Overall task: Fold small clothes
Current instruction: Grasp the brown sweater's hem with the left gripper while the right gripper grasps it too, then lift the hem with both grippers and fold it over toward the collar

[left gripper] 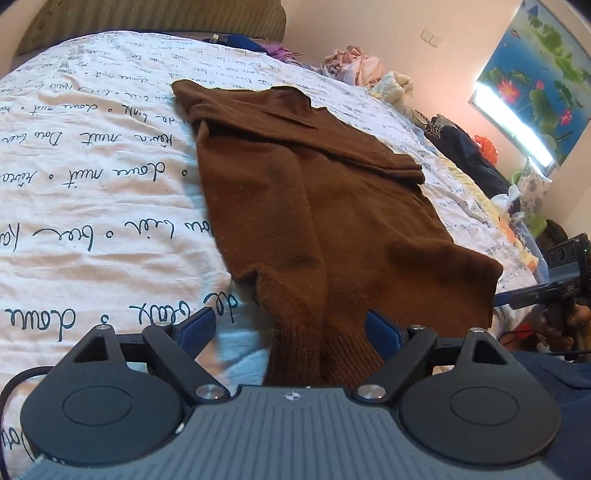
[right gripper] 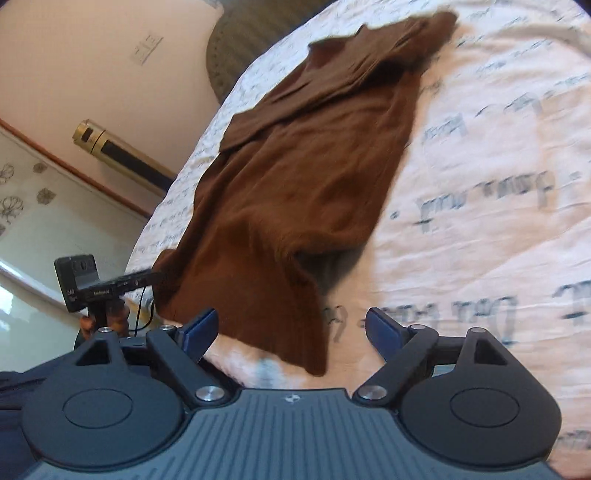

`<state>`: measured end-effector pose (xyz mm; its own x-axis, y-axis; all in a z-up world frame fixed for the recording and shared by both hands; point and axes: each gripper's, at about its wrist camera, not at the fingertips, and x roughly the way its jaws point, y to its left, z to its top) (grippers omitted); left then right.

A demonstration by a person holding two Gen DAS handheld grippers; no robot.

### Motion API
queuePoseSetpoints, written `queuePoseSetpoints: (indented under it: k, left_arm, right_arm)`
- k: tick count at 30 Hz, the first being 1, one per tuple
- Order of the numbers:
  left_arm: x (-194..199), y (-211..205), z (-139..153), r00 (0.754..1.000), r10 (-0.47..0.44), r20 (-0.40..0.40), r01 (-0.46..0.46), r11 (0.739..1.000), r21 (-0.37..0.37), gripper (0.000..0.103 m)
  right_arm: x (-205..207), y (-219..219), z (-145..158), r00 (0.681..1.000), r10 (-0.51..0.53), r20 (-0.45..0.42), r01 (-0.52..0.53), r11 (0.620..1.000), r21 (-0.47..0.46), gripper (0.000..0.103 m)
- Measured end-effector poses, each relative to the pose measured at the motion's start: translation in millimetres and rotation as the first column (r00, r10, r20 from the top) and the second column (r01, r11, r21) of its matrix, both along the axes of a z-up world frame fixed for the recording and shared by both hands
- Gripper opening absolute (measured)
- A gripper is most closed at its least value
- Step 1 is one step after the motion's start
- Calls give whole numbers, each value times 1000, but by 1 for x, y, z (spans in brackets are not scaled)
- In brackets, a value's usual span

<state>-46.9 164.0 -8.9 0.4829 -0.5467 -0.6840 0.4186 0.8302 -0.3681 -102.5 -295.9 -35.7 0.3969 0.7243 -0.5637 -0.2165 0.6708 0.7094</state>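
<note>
A brown knit sweater (left gripper: 317, 192) lies flat on the bed's white sheet with handwriting print (left gripper: 92, 155), one sleeve folded across its chest. My left gripper (left gripper: 290, 330) is open low over the near end. The ribbed hem and a cuff lie between its blue fingers (left gripper: 195, 326), and the pads are not pressing. In the right wrist view the same sweater (right gripper: 295, 177) runs away from me. My right gripper (right gripper: 291, 328) is open too, with a corner of the hem lying between its fingers, nearer the left pad.
A heap of pale clothes (left gripper: 354, 64) and dark garments (left gripper: 465, 147) line the bed's far edge. A green headboard (left gripper: 147, 22) stands behind the bed. A hand on the other gripper's handle (left gripper: 576, 317) shows at the right. A gold and black cylinder (right gripper: 118, 151) leans by the wall.
</note>
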Motion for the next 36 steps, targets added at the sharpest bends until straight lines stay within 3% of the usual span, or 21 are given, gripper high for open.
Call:
queuePoseSetpoints:
  k: [1,2,4,5,6,10,13,17,21,25,27,28,29,30,33,36]
  left_arm:
    - [1,-1,-2,1000,-7,-12,7,1000,0,81]
    - [2,-2,-5,1000,-16,-25,17,1000,8,72]
    - [-2,-6,-7,999,-30,-14,31,998,49,50]
    - [-3,-6,-6,999,-35,-18,36,998,53,25]
    - [-2,-5,-6,998,-41,-38,43,998,38,8]
    - [-10,-5,7,1000,-23,-3,23,999,25,7]
    - [-24,-3,31,997,-35,65,38,998,-43,7]
    - [-47,3,55,991,-35,132,47,995,-86,7]
    - [-55,0,50,991,-41,127,51,996,-79,7]
    - [-41,-6,30,998,-33,54,36,998,-45,7]
    - [-36,-6,26,999,-28,44,30,999,-29,7]
    - [-35,-5,25,999,-28,39,30,999,-35,7]
    - [-34,-3,25,999,-26,37,27,999,-38,7]
    - [-34,-3,25,999,-23,39,24,999,-32,7]
    - [-34,-7,25,999,-28,41,29,999,-24,8]
    - [-32,-9,23,999,-30,38,31,999,-24,8]
  right_arm:
    - [0,10,1,1000,19,14,-19,1000,-7,87]
    - [-1,18,2,999,33,30,-33,999,-19,86]
    - [-2,30,5,998,35,46,-31,996,-85,56]
    - [-2,33,6,999,14,35,-10,993,-116,23]
    - [-1,32,5,1000,-9,22,11,992,-123,7]
    - [-7,24,13,998,-26,60,30,996,-78,6]
    - [-29,9,44,980,16,201,-17,1000,4,6]
    - [-62,-8,83,939,64,338,-39,996,-82,6]
    - [-70,-19,85,935,68,348,-40,995,-86,4]
    - [-47,-34,55,971,-29,237,42,998,-48,5]
    - [-38,-46,35,985,-95,142,105,993,-63,17]
    - [-35,-52,25,988,-119,95,124,991,-56,36]
    - [-33,-56,16,990,-128,52,130,991,-34,63]
    - [-35,-55,9,992,-122,35,122,993,0,70]
    - [-34,-38,-6,1000,-25,-1,25,991,133,70]
    - [-28,-8,-14,999,26,26,-29,993,111,69]
